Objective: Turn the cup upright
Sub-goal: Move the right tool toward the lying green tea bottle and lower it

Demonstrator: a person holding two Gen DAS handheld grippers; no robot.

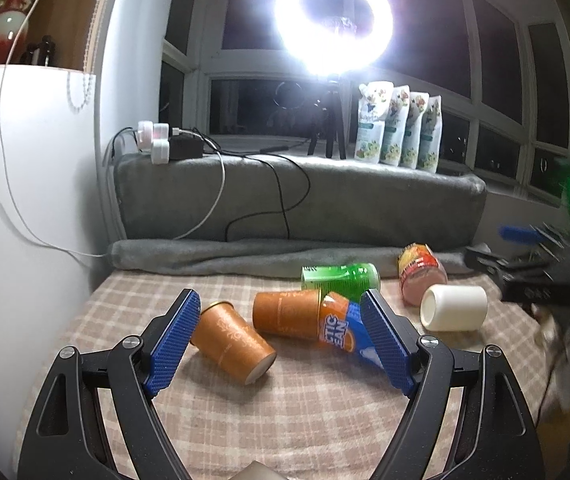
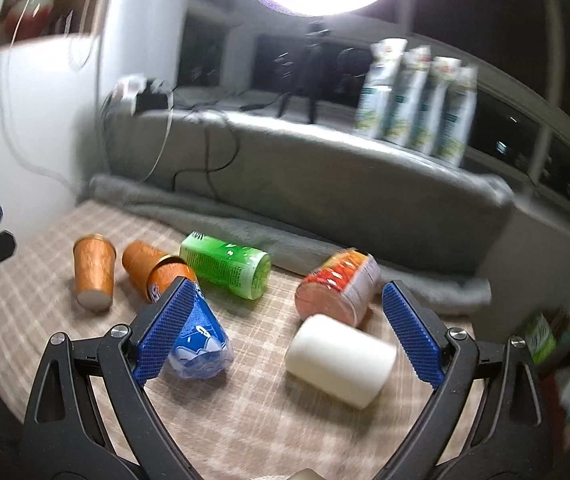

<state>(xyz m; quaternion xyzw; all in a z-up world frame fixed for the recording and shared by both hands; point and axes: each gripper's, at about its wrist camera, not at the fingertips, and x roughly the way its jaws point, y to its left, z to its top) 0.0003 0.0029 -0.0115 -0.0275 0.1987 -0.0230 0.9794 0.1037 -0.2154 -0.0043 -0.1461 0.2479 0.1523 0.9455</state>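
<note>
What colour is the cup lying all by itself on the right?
White cup; clearest in the left wrist view.

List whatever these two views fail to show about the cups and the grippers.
- Orange-and-blue cup: print partly hidden by the left gripper pad in the left wrist view; by the right gripper pad in the right.
- White cup: open end faces away and is blurred in the right wrist view.
- Right gripper in the left wrist view: blurred, cut off by the frame edge.
- Red-printed cup: label smeared by blur.
</note>
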